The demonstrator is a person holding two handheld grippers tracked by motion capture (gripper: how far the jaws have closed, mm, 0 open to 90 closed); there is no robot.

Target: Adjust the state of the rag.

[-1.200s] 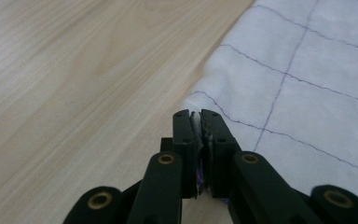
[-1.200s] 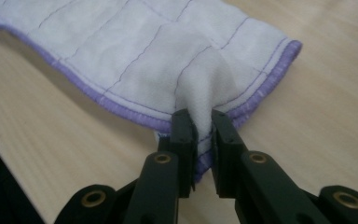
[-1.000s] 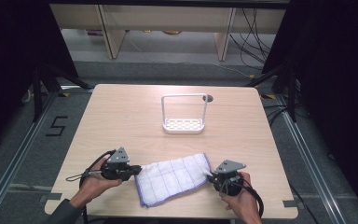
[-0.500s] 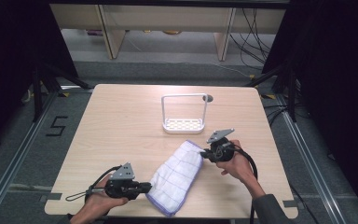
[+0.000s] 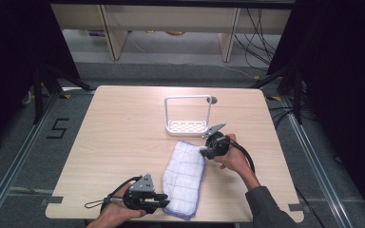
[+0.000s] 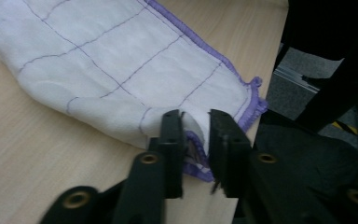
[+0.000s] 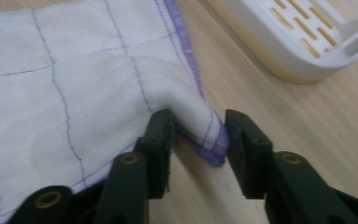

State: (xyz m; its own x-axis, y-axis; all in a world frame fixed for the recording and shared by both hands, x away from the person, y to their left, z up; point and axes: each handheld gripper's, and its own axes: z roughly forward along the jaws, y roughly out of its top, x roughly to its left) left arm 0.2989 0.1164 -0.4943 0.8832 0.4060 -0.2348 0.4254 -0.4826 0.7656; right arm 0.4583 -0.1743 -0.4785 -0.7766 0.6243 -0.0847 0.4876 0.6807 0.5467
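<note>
A white cloth (image 5: 185, 173) with thin purple grid lines and a purple hem lies lengthwise on the wooden table (image 5: 119, 133), running from the front edge towards the rack. My left gripper (image 5: 164, 199) is at the cloth's near corner, by the table's front edge. Its jaws (image 6: 196, 130) are shut on that hemmed corner of the cloth (image 6: 121, 70). My right gripper (image 5: 203, 152) is at the far right corner. There its jaws (image 7: 198, 126) pinch a raised fold of the cloth (image 7: 74, 93), and the fold fills the gap between them.
A white rack (image 5: 187, 126) with a slotted base and a tall wire handle stands just beyond the cloth, close to my right gripper; its base (image 7: 307, 42) lies ahead and to the right. The table's front edge drops off right beside my left gripper.
The cloth has swung from lying crosswise to lying lengthwise. My right gripper carried its corner away towards the rack, while my left gripper drew its corner back to the front edge.
</note>
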